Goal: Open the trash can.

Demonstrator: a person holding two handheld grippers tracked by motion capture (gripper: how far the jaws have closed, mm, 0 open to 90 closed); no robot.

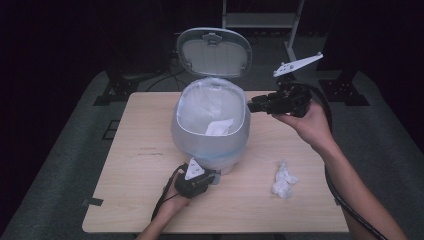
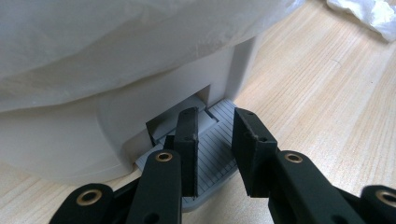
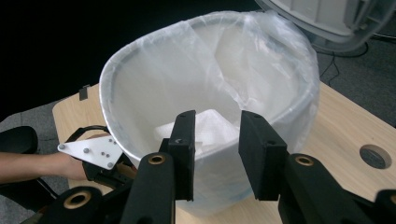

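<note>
A white pedal bin (image 1: 210, 125) with a clear liner stands mid-table, its lid (image 1: 214, 51) raised. White paper (image 1: 219, 127) lies inside it. My left gripper (image 1: 215, 176) sits low at the bin's front foot. In the left gripper view its jaws (image 2: 215, 126) rest on the ribbed grey pedal (image 2: 215, 140), a narrow gap between them and nothing in it. My right gripper (image 1: 252, 105) hovers at the bin's right rim, pointing in. Its jaws (image 3: 218, 115) stand apart and hold nothing, with the paper (image 3: 210, 133) below them inside the bin (image 3: 280, 93).
A crumpled white tissue (image 1: 283, 180) lies on the wooden table (image 1: 140, 200) to the right of the bin, also at the top right of the left gripper view (image 2: 369, 14). A cable hole (image 3: 376, 156) is set in the tabletop. Dark stands surround the table's far side.
</note>
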